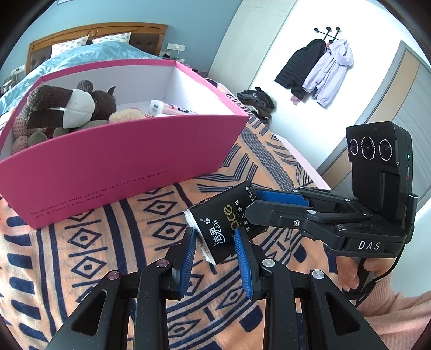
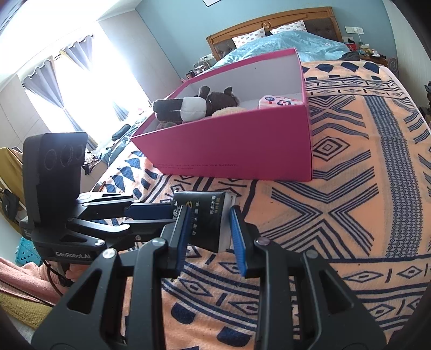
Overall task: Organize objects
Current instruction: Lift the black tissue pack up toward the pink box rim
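A black tissue pack [image 1: 223, 215] [image 2: 207, 204] is held just above the orange patterned blanket [image 1: 80, 255] [image 2: 350, 188], and both grippers grip it. My left gripper [image 1: 215, 235] [image 2: 169, 215] is shut on one end. My right gripper [image 1: 252, 204] [image 2: 210, 214] comes in from the other side and is shut on the far end. Behind the pack stands an open pink box [image 1: 121, 161] [image 2: 242, 145]. Inside it lie a brown plush toy [image 1: 70, 107] [image 2: 188, 107] and small light-coloured packs [image 1: 161, 107] [image 2: 280, 101].
The box sits on a bed with a wooden headboard [image 1: 102, 29] [image 2: 269, 21]. Jackets [image 1: 317, 72] hang on a wall hook, above a dark clothes pile [image 1: 256, 99]. A curtained window [image 2: 67, 88] and a blue basket [image 2: 25, 250] are on the other side.
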`<state>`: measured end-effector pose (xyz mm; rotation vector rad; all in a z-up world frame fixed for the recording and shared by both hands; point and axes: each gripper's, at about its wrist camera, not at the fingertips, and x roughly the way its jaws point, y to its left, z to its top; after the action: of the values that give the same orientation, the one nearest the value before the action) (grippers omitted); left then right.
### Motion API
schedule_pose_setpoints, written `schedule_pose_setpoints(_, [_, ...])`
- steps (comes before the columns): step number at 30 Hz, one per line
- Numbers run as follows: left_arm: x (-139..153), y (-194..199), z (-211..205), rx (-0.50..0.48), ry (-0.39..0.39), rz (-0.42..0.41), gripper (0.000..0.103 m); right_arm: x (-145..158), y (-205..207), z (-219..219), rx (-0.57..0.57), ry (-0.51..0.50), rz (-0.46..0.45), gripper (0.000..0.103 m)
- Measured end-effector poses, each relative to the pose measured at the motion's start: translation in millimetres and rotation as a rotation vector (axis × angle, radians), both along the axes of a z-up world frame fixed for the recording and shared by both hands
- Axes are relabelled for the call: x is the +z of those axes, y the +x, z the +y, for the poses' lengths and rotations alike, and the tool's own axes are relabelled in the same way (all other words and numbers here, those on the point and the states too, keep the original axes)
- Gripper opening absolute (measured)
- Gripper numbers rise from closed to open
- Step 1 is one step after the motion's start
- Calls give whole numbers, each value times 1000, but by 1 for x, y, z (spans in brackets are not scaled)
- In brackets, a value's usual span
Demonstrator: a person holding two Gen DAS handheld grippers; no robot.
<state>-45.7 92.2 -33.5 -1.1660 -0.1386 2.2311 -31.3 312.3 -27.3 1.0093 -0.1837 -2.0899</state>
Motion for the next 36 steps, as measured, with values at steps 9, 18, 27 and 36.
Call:
schedule_pose_setpoints(9, [10,-1,-3,10,7,22,29,10,1,-1,3,-10,28,33])
schedule_pose_setpoints(18, [17,-1,-4,15,11,42,29,19,1,0,4,-23,53,33])
schedule_pose_setpoints(27, [24,-3,-6,19,11,61,29,25,0,-1,5,-28,70,33])
schedule_pose_setpoints(36, [31,-3,-4,18,5,79,29,34,-4,-1,5,-33,94,34])
